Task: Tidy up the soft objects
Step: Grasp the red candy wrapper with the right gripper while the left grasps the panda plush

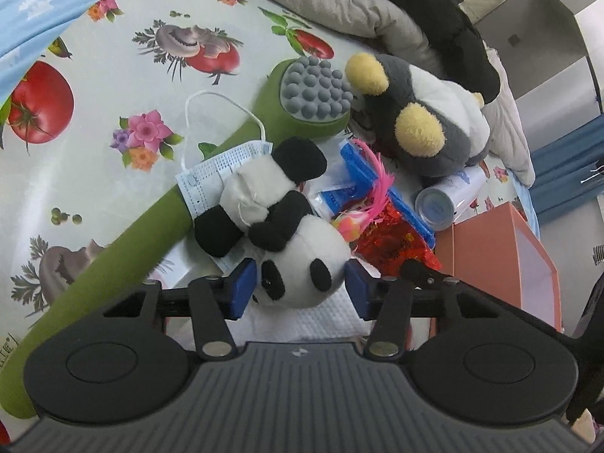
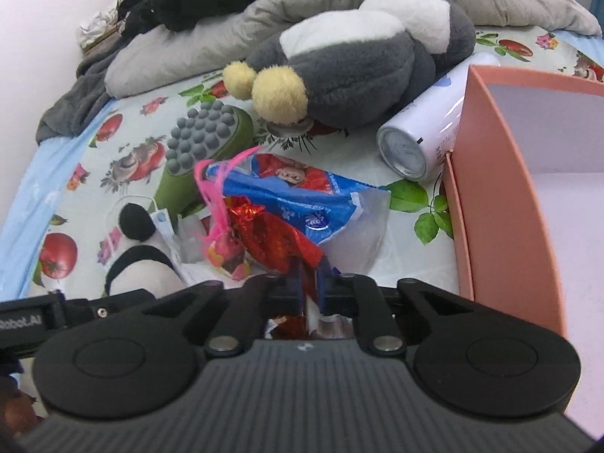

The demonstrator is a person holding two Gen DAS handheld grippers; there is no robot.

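A black-and-white panda plush (image 1: 298,249) lies on its back on the fruit-print sheet (image 1: 94,158). My left gripper (image 1: 299,288) has a blue pad against each side of the panda's head. In the right wrist view the panda (image 2: 139,275) shows at the lower left. My right gripper (image 2: 311,287) is shut on a crumpled red foil wrapper (image 2: 279,238), which runs between its pads. A grey-and-white plush with yellow feet (image 1: 426,113) (image 2: 358,56) lies farther back, untouched.
A green massage hammer (image 1: 309,87) and a blue face mask (image 1: 211,181) lie beside the panda. A blue snack bag (image 2: 302,192), a pink feather toy (image 2: 219,188) and a white can (image 2: 419,139) are nearby. An open salmon box (image 2: 490,188) stands at the right. Grey bedding (image 2: 181,45) is behind.
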